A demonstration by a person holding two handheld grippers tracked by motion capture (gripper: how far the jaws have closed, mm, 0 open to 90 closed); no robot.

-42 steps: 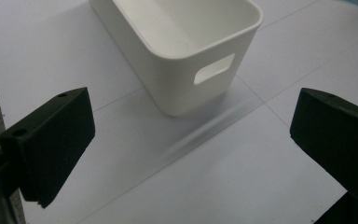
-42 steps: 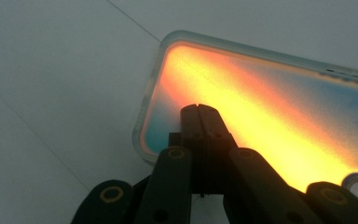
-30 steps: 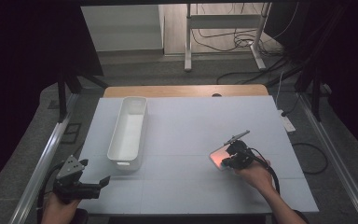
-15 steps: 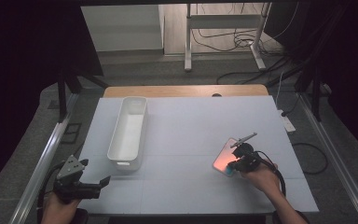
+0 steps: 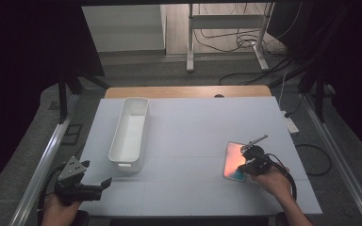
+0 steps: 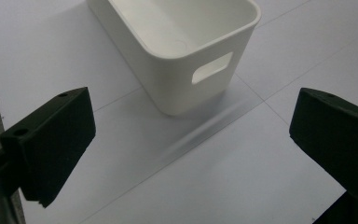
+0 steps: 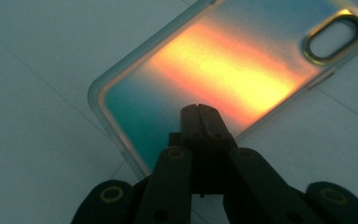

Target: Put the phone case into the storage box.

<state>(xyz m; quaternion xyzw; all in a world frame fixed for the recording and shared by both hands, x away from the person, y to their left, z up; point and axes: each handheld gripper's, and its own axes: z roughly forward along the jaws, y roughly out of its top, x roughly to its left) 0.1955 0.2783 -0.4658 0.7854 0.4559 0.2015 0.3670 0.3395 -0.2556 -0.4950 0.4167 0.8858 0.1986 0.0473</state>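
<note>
Lowest in the high view, your left gripper [image 5: 104, 182] sits at the bottom left, near the front edge of the white table [image 5: 188, 197], with its jaws wide apart and nothing between them. In the left gripper view the two black pads [image 6: 51, 140] stand at either side of the frame, and the near end of the white bin [image 6: 182, 51], with its handle slot, lies just ahead of them, not touched.

At the lower right of the high view your right gripper [image 5: 245, 162] has its jaws pressed together, tips over the phone case [image 5: 233, 157], which lies flat on the table well to the right of the bin [image 5: 129, 134]. In the right gripper view the closed tips [image 7: 199, 114] lie on or just above the orange band of the case [image 7: 242, 60], between its teal end at lower left and the camera cut-out [image 7: 334, 38] at upper right. Whether they touch the surface you cannot tell from these pictures.

The risks from here, as a judgement: with the jaws together and on top of it you hold nothing, so any push will slide or spin the case across the smooth table rather than lift it. Press too hard and the thin shell may flex or skid off toward the right edge. To grasp it you'd need to part the jaws and reach a rim; a flat case gives little to bite
</note>
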